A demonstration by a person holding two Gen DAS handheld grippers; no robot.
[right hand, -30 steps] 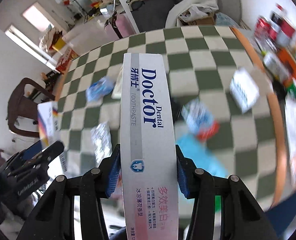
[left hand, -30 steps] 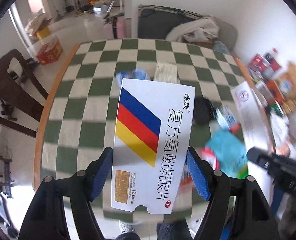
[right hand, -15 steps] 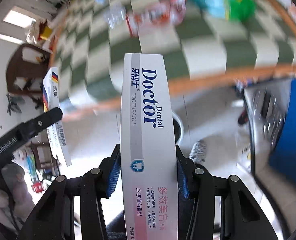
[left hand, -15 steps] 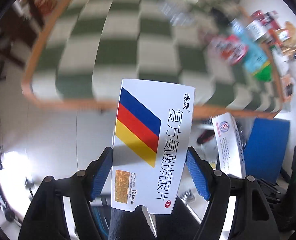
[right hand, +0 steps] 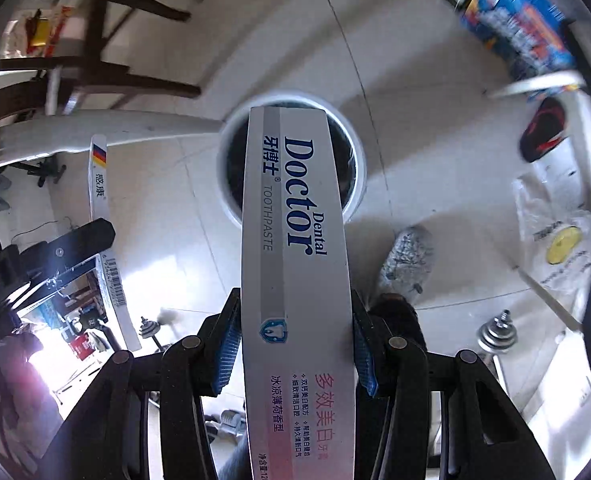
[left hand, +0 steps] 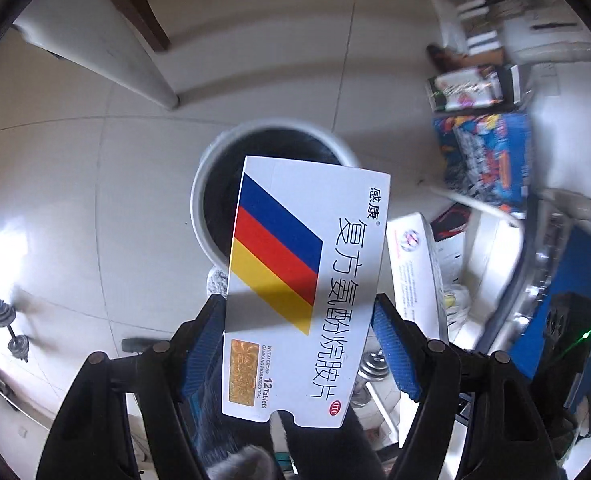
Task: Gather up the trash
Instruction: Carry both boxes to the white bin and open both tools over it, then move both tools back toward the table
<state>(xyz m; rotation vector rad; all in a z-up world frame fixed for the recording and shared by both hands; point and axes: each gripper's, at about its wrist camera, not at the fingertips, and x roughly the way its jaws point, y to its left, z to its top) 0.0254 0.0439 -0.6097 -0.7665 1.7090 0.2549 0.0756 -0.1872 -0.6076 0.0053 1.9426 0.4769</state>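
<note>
My left gripper [left hand: 299, 344] is shut on a white medicine box [left hand: 307, 280] with blue, red and yellow stripes. It holds the box above a round white trash bin [left hand: 211, 184] with a dark inside, standing on the tiled floor. My right gripper [right hand: 295, 340] is shut on a long white Dental Doctor toothpaste box [right hand: 295, 216], also held over the bin [right hand: 355, 148]. The toothpaste box shows edge-on in the left wrist view [left hand: 415, 272]. The medicine box shows edge-on in the right wrist view [right hand: 103, 208], with the left gripper's finger [right hand: 55, 252] below it.
A dark wooden chair [right hand: 107, 64] and a white table leg [left hand: 107, 56] stand beyond the bin. A blue printed box [left hand: 491, 160] and clutter lie at the right. Dumbbells [left hand: 11, 328] lie on the floor. The person's grey shoe [right hand: 407, 260] is beside the bin.
Both grippers have swung down from the checkered table to the floor. The trash bin is now directly under both boxes. Both grips are unchanged.
</note>
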